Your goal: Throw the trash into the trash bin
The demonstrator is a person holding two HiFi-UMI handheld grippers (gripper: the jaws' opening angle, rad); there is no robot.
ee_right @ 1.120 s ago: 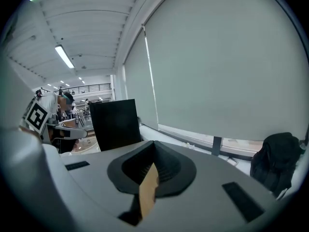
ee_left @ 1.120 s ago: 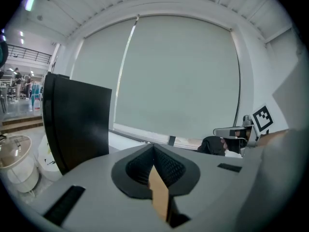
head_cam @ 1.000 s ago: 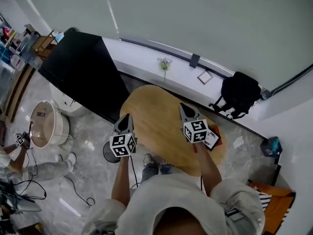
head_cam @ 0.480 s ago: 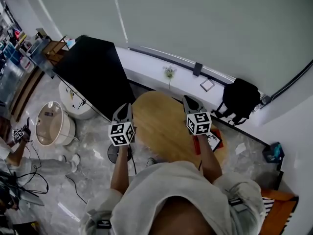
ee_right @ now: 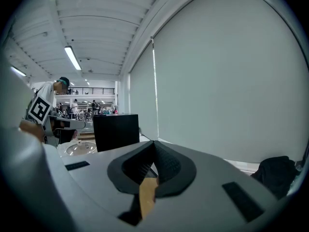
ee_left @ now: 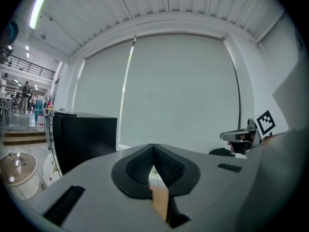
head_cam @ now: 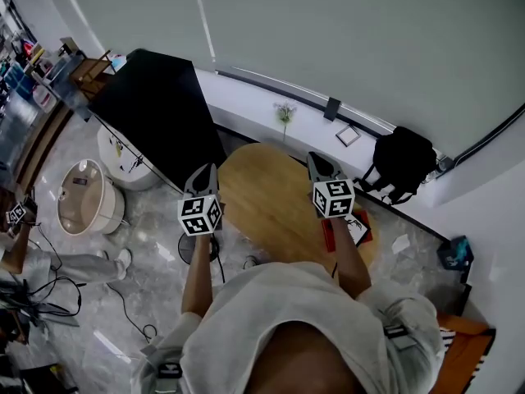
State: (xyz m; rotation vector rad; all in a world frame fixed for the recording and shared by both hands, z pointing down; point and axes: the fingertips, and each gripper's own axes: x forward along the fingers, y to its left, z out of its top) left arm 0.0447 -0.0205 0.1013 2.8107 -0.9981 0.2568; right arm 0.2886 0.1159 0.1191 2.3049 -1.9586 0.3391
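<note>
The trash looks to be a small flat piece point(head_cam: 353, 228), white with black print and a red strip along one side. It lies at the right edge of the oval wooden table point(head_cam: 262, 195), just beside the person's right forearm, which hides part of it. It lies flat, and its red side runs roughly along the forearm; its full outline and long axis cannot be made out. A dark round container point(head_cam: 190, 249), probably the trash bin, stands on the floor just off the table's left edge. It is well apart from the trash, and the left gripper's marker cube and forearm cover most of it. The left gripper point(head_cam: 203, 171) is held above the floor beside the table, the right gripper point(head_cam: 316, 159) above the tabletop. Both point toward the grey wall. In each gripper view the ribbed pads point(ee_left: 166, 166) point(ee_right: 166, 163) meet at the tip with nothing between them, so both grippers are closed and empty.
</note>
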